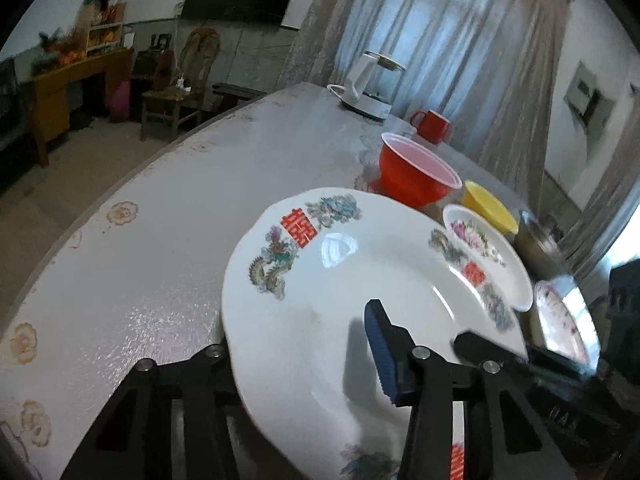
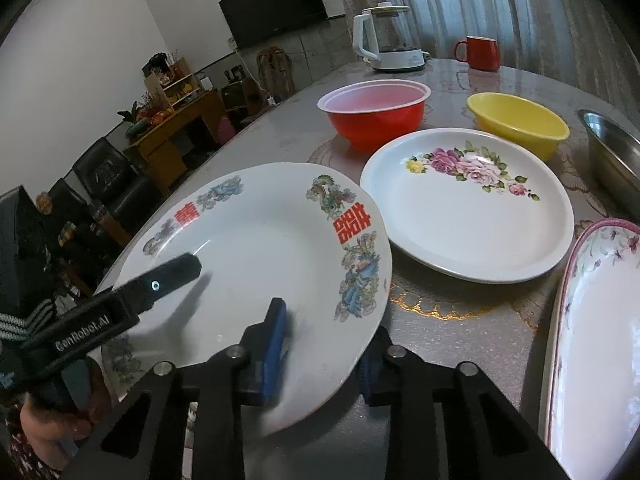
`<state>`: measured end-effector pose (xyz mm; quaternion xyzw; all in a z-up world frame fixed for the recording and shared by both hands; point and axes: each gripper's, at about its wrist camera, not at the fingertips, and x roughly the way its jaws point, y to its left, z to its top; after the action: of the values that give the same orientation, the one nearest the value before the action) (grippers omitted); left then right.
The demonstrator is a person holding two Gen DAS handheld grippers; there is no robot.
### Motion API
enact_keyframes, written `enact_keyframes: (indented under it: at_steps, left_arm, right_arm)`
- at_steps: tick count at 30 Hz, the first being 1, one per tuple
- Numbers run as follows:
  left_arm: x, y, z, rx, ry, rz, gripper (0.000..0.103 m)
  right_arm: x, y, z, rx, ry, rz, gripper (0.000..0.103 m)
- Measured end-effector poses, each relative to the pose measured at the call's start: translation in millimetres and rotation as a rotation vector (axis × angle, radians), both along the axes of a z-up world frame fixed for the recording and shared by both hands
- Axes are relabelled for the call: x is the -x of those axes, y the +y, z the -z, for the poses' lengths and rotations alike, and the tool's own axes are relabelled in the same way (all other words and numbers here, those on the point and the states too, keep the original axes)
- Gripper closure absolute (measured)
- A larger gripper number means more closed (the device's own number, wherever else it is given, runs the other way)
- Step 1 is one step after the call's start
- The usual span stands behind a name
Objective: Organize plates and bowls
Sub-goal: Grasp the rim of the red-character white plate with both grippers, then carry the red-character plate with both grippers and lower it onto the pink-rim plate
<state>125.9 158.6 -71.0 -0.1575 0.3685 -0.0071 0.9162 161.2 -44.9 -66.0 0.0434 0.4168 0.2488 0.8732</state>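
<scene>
Both grippers, left (image 1: 308, 364) and right (image 2: 320, 360), are clamping the dragon plate (image 2: 256, 248) rim; only the right wrist is showing the steel bowl (image 2: 612, 152) clearly.

Rose plate (image 2: 466, 204) lies right of dragon plate (image 2: 256, 264), bowls behind.

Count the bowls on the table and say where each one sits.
3: red bowl behind the rose plate, yellow bowl to its right, steel bowl at the right edge, partly cut off. Others may lie out of view.
</scene>
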Motion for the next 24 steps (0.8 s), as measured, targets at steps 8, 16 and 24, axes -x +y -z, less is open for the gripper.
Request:
enact_keyframes:
  at_steps: [8,16,24]
  left_arm:
    - [10.6,-10.1,2.4,-0.048,-0.022,0.026,0.06]
    - [18.6,-18.1,0.3,-0.075,-0.035,0.038,0.06]
    - [35.8,-28.7,3.6,-0.091,-0.065,0.044,0.059]
  right_arm:
    - [3.2,-1.8,0.4,-0.032,0.004,-0.025,0.074]
    - [10.1,-7.1,-0.9,-0.062,0.001,-0.038,0.074]
    - [26.1,-14.1,1.0,-0.065,-0.031,-0.06,0.073]
